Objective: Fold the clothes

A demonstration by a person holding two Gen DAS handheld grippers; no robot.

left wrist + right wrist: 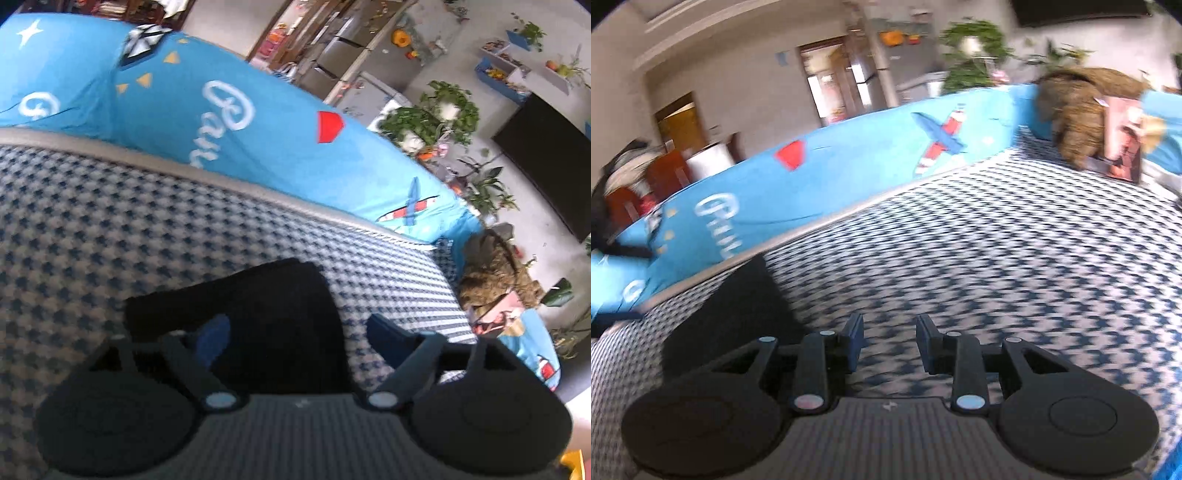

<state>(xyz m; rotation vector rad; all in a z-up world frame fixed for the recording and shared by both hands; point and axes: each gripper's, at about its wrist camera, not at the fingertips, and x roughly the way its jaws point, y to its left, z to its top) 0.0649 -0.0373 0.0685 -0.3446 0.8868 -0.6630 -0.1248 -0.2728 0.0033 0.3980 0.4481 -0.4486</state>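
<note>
Left gripper (295,334): jaws spread wide; blue pads apart; nothing pinched between them; hovering just over the black garment, one finger in front of the dark cloth, the other over the checked surface

Right gripper (889,341): jaws partly apart with a clear gap; checked cloth visible through the gap; nothing clamped; black garment off to its left side, not between the pads

Black garment (258,314): folded into a compact dark block; lying flat on the houndstooth cover (110,229); close to the pale piped edge of that cover; in the right wrist view (738,295) seen as a dark slab beside the left finger, its far corner reaching the piping

Houndstooth cover: blue-and-white tooth check; bare across most of its width in the right wrist view (1015,240)

Blue printed fabric (221,92): bright turquoise; draped behind the cover's edge; white cursive lettering, only a fragment legible, roughly "Cau" or "Gau", the rest cut off by the cover; same script blurred in the right wrist view (849,166); further prints: white star, yellow triangles, red pentagon shape, red-and-white striped aeroplane with blue wings

Brown fuzzy thing (495,269): at the far corner of the cover; a printed card or booklet beside it, writing not readable

Background: green houseplants (436,118); dark screen (546,155) on the wall; no readable labels
</note>
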